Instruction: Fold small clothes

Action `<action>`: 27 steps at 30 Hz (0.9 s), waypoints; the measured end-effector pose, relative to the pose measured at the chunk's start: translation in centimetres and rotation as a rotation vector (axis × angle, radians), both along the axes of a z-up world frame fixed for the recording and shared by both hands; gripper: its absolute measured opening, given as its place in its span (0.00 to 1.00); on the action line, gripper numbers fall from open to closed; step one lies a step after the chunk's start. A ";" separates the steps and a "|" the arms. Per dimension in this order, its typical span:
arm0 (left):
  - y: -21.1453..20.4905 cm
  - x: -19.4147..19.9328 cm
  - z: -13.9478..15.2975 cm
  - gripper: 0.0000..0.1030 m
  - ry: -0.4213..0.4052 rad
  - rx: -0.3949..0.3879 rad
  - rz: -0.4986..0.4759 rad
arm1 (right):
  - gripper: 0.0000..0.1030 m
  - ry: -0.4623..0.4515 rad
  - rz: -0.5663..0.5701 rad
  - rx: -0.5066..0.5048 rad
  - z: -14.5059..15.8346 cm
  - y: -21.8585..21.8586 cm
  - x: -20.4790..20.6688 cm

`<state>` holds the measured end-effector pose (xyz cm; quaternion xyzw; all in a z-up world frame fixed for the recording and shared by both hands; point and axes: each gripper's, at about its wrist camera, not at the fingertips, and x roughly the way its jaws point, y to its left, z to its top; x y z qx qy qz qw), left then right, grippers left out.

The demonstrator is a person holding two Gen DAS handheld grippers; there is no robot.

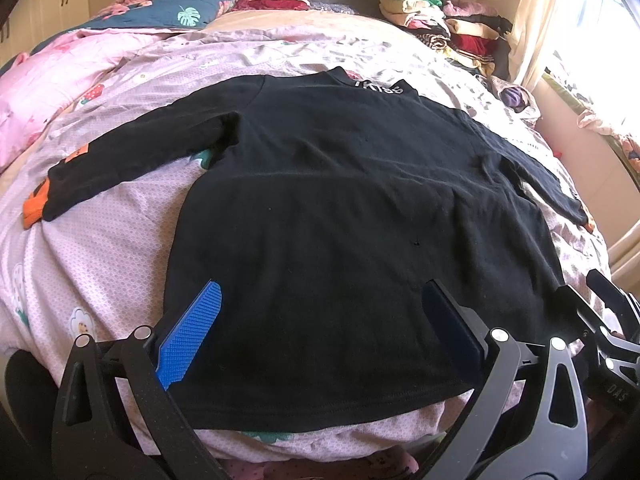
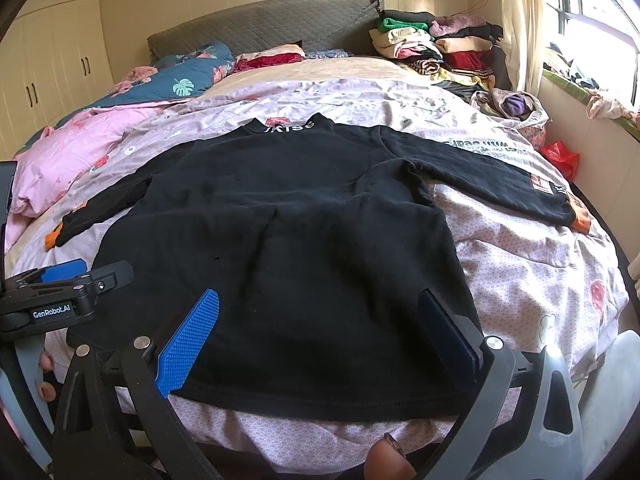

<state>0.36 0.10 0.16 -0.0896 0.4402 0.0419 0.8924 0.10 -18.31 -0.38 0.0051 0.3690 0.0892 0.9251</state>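
A black long-sleeved shirt (image 1: 340, 200) (image 2: 288, 232) lies flat on the bed with both sleeves spread out. Its collar with white lettering (image 1: 380, 86) points to the headboard. The cuffs are orange (image 1: 34, 208) (image 2: 580, 222). My left gripper (image 1: 320, 312) stands open above the shirt's hem, with nothing between its blue fingers. My right gripper (image 2: 318, 316) is open as well, over the hem near the shirt's right side. The left gripper also shows at the left edge of the right wrist view (image 2: 76, 280).
The bed carries a pink patterned sheet (image 1: 100, 248) (image 2: 520, 272). A pile of folded clothes (image 1: 448, 20) (image 2: 440, 44) stands at the far right by the grey headboard (image 2: 260, 24). A pink quilt and a blue one (image 2: 180, 76) lie at the far left. A window is on the right.
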 end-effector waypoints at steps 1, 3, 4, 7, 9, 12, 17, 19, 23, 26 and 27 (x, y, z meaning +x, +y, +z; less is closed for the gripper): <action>0.0 0.0 0.0 0.92 -0.001 -0.001 0.000 | 0.96 0.001 0.000 -0.001 0.0 0.0 0.0; 0.1 0.0 0.1 0.92 -0.001 -0.002 0.000 | 0.96 0.000 0.000 -0.001 0.0 0.0 0.0; 0.0 0.0 0.1 0.92 -0.002 -0.002 -0.001 | 0.96 0.000 0.000 -0.001 0.1 0.0 0.0; 0.1 0.0 0.1 0.92 -0.001 -0.004 -0.001 | 0.96 0.000 0.001 -0.002 0.1 0.1 0.0; 0.1 0.0 0.1 0.92 -0.003 -0.001 0.000 | 0.96 0.000 -0.001 -0.003 0.1 0.1 0.0; 0.1 0.0 0.1 0.92 -0.003 -0.005 -0.001 | 0.96 0.000 0.000 -0.002 0.1 0.1 0.0; 0.1 -0.1 0.2 0.92 -0.004 -0.003 0.002 | 0.96 0.000 0.001 -0.001 0.1 0.1 0.0; 0.2 -0.1 0.2 0.92 -0.005 -0.003 0.003 | 0.96 0.001 -0.001 -0.002 0.1 0.2 0.0; 0.2 -0.1 0.2 0.92 -0.005 -0.002 0.003 | 0.96 -0.001 0.001 -0.001 0.2 0.2 0.0; 0.2 -0.1 0.2 0.92 -0.004 -0.003 0.002 | 0.96 0.002 0.000 0.001 0.2 0.2 0.1; 0.2 -0.1 0.2 0.92 -0.005 -0.004 0.001 | 0.96 0.002 0.000 0.002 0.2 0.3 0.1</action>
